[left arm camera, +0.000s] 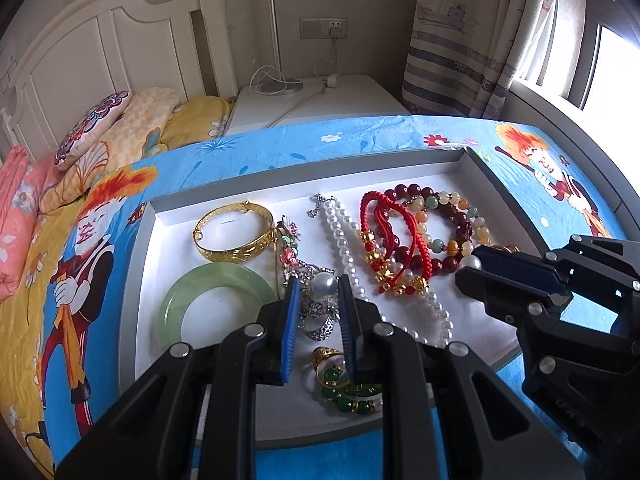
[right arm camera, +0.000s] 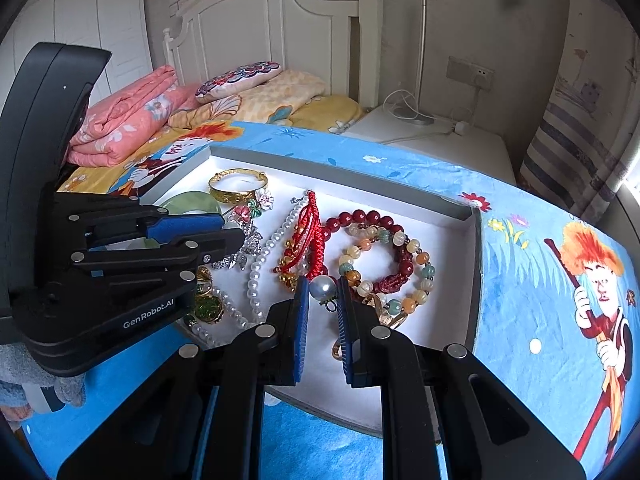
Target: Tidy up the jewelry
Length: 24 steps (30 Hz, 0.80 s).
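A shallow white tray point(left arm camera: 240, 190) on the bed holds jewelry: a gold bangle point(left arm camera: 234, 236), a green jade bangle point(left arm camera: 216, 306), a white pearl necklace point(left arm camera: 348, 248), red cord and bead bracelets point(left arm camera: 400, 240), a silver rhinestone piece with a large pearl point(left arm camera: 324, 285) and gold rings with green stones point(left arm camera: 336, 376). My left gripper point(left arm camera: 318, 292) hovers with its blue pads either side of that large pearl, jaws slightly apart. My right gripper point(right arm camera: 323, 290) likewise brackets a large pearl point(right arm camera: 323, 287) near the bead bracelets point(right arm camera: 384, 264); whether it pinches it is unclear.
The tray sits on a blue cartoon-print sheet point(left arm camera: 360, 136). Pillows and folded quilts point(right arm camera: 132, 116) lie by the white headboard point(right arm camera: 272, 20). A white nightstand point(left arm camera: 316, 104) with a lamp base and charger cable stands behind. Curtains point(left arm camera: 472, 40) hang at right.
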### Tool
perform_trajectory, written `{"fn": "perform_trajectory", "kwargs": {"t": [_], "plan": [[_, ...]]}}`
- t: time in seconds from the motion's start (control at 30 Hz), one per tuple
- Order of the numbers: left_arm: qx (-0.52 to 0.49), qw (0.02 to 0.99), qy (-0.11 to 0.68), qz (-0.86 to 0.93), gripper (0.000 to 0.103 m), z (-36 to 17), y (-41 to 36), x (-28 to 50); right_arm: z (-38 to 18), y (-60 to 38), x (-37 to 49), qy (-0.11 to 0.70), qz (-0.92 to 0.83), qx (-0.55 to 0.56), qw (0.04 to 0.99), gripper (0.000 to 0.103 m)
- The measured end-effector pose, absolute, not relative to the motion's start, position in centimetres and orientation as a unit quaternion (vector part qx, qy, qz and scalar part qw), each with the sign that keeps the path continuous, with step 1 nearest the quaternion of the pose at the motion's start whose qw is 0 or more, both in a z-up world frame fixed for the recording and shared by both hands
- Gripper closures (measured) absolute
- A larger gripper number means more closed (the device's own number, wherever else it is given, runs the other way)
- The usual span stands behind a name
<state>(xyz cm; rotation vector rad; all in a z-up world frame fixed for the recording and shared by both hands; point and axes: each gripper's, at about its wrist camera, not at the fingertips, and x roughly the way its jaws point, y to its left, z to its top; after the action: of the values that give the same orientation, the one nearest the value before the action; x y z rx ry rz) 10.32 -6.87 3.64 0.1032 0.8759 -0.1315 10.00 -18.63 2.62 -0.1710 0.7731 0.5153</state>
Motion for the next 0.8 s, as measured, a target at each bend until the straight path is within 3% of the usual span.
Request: {"fn": "perform_trajectory", "kwargs": {"t": [0.17, 0.23, 0.27, 0.37, 0.4, 0.5, 0.57, 0.67, 0.8], "plan": [[0.044, 0.905, 0.418, -0.067, 0.081, 3.9, -6.9, 10.3, 3.1, -18.6, 9.6, 0.355, 0.258, -0.077, 0.895, 0.087], [0.041, 0.908, 0.412, -0.064, 0.056, 4.2, -6.8, 10.1, 3.3, -18.7, 9.6, 0.354, 0.259, -0.072, 0.896, 0.082], [0.037, 0.912, 0.403, -0.059, 0.039, 4.5, -6.6, 10.0, 3.5, -18.8, 9.5, 0.350, 0.257, -0.069, 0.898, 0.074], [0.022, 0.924, 0.380, -0.042, 0.020, 5.7, -5.9, 9.4, 4.3, -19.6, 9.3, 0.334, 0.245, -0.055, 0.908, 0.053], [0.015, 0.927, 0.373, -0.040, 0.014, 6.1, -5.5, 9.3, 4.8, -20.0, 9.2, 0.326, 0.244, -0.047, 0.912, 0.052], [0.008, 0.938, 0.346, -0.018, 0.007, 7.7, -4.5, 8.5, 6.4, -21.1, 8.8, 0.302, 0.231, -0.026, 0.925, 0.043], [0.011, 0.944, 0.330, -0.010, 0.003, 8.8, -4.0, 7.7, 7.7, -21.8, 8.2, 0.281, 0.225, -0.010, 0.933, 0.025], [0.028, 0.949, 0.314, 0.006, 0.003, 10.2, -3.6, 6.4, 9.3, -22.3, 7.3, 0.256, 0.214, 0.000, 0.943, 0.017], [0.045, 0.950, 0.309, 0.026, 0.003, 11.0, -3.2, 4.5, 9.9, -21.8, 6.1, 0.257, 0.183, -0.008, 0.949, 0.017]]}}
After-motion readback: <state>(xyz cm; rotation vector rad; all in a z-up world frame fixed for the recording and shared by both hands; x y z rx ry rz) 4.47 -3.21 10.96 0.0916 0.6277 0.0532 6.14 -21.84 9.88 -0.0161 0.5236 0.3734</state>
